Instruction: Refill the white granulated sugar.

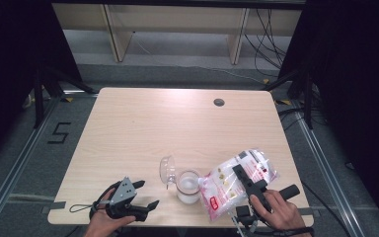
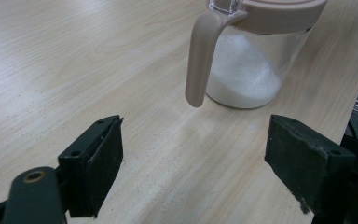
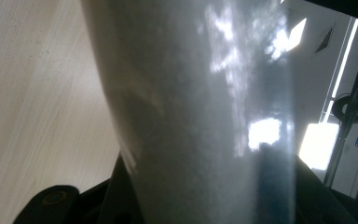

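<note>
Pale wooden table (image 1: 143, 128) on grey floor (image 1: 19, 163)

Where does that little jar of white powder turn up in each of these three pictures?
High view: jar at the table's near edge, between the grippers, under the bag's tip.
Left gripper view: jar top centre, beyond the open jaws.
Right gripper view: not in it.
Shared landmark: the pale wooden table.

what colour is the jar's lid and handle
A pale pinkish beige, on both the lid and handle; clearest in the left gripper view.

You have a grommet hole (image 1: 219, 102) near the far edge of the table (image 1: 143, 123), and wooden shelving (image 1: 177, 24) beyond that table.
</note>
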A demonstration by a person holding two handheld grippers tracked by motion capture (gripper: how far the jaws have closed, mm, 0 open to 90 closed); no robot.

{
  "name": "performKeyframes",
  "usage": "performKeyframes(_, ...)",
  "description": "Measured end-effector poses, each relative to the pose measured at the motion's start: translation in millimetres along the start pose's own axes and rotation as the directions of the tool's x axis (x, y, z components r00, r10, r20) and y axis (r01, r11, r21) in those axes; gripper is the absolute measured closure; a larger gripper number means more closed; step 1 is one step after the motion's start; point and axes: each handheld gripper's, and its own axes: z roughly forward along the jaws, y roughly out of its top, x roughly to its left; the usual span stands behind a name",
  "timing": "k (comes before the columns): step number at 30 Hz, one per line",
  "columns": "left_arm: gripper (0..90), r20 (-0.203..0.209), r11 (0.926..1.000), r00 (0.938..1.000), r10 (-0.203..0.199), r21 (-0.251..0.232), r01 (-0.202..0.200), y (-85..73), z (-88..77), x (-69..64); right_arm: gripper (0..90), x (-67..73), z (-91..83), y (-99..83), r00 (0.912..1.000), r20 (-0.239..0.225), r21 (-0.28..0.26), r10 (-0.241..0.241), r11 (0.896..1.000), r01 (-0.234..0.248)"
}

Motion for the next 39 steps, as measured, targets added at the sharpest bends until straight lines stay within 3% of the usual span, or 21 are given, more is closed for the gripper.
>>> performKeyframes(39,18.7,-0.001,1.0,1.0,0.0,-0.002,0.0,0.1,-0.2,0.1,67.0,-0.3,0.1,-0.6,0.9999,0.011,-0.002,0.012,1.0,-0.012)
